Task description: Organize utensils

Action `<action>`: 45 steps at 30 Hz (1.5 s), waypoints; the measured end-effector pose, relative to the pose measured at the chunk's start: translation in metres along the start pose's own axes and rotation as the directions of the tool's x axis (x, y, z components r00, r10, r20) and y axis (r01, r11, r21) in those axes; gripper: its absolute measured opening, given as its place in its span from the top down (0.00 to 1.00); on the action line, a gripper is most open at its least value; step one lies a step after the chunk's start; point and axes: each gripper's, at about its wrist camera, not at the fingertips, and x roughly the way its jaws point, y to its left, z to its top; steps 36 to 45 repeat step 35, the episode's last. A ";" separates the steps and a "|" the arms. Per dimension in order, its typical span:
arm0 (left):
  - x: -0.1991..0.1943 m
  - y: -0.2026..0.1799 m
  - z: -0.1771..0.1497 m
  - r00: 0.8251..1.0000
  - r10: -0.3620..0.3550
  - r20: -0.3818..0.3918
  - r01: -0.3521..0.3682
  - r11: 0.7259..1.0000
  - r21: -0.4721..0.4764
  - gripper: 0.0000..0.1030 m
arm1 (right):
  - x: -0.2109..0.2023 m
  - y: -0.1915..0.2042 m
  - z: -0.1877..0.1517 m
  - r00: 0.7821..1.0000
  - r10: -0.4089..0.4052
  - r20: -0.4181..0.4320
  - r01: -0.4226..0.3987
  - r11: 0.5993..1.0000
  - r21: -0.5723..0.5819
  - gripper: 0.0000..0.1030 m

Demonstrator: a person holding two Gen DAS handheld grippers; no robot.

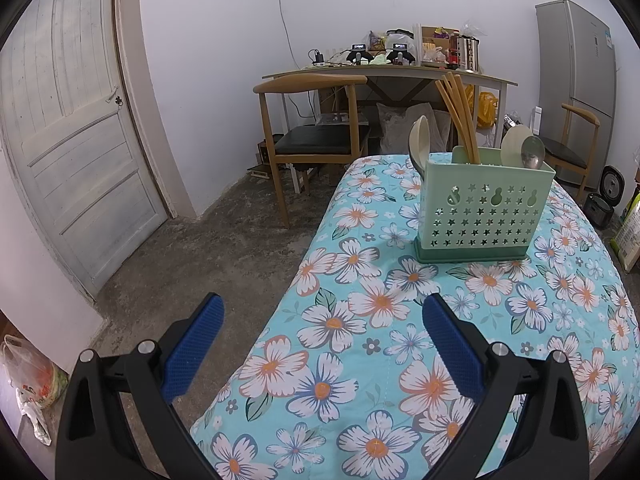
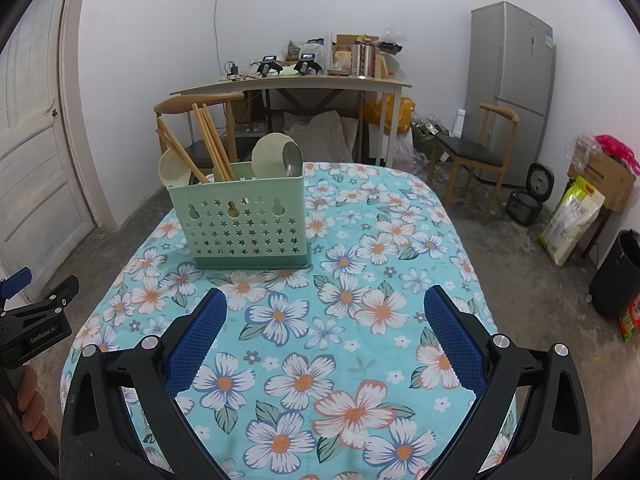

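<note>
A pale green utensil holder (image 1: 480, 212) (image 2: 242, 220) with star-shaped holes stands upright on the floral tablecloth (image 1: 360, 352) (image 2: 360, 280). Wooden chopsticks (image 1: 460, 116) (image 2: 210, 140), cream spoons (image 1: 420, 138) (image 2: 174, 170) and a metal spoon (image 1: 533, 153) (image 2: 293, 157) stick up out of it. My left gripper (image 1: 323, 312) hangs open over the table's near left edge, short of the holder, with nothing between its fingers. My right gripper (image 2: 326, 304) is open too, empty, just in front of the holder. The left gripper's body (image 2: 36, 320) shows at the right wrist view's left edge.
Beyond the table stand a wooden chair (image 1: 316, 136), a cluttered desk (image 1: 392, 72) (image 2: 292, 80) and a grey fridge (image 1: 576, 80) (image 2: 512, 88). A white door (image 1: 68, 140) is at left. A second chair (image 2: 472, 148), rice cooker (image 2: 528, 196), sack (image 2: 572, 216) and black bin (image 2: 618, 272) sit on the right floor.
</note>
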 end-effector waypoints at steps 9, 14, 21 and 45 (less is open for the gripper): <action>0.000 0.000 0.000 1.000 0.000 0.000 0.000 1.000 0.001 0.05 | 0.000 -0.001 0.000 1.000 0.000 0.000 0.000 1.000 0.000 0.08; 0.000 -0.001 0.000 1.000 -0.001 -0.001 0.001 1.000 0.000 0.05 | 0.000 0.001 0.000 1.000 0.000 0.000 0.000 1.000 0.001 0.08; 0.000 -0.001 0.001 1.000 -0.003 0.000 0.003 1.000 0.001 0.05 | 0.000 0.001 0.000 1.000 0.000 0.001 0.000 1.000 0.001 0.08; -0.001 -0.003 0.001 1.000 -0.008 -0.003 0.008 1.000 0.003 0.05 | 0.001 0.000 0.001 1.000 0.004 0.000 -0.004 1.000 -0.001 0.08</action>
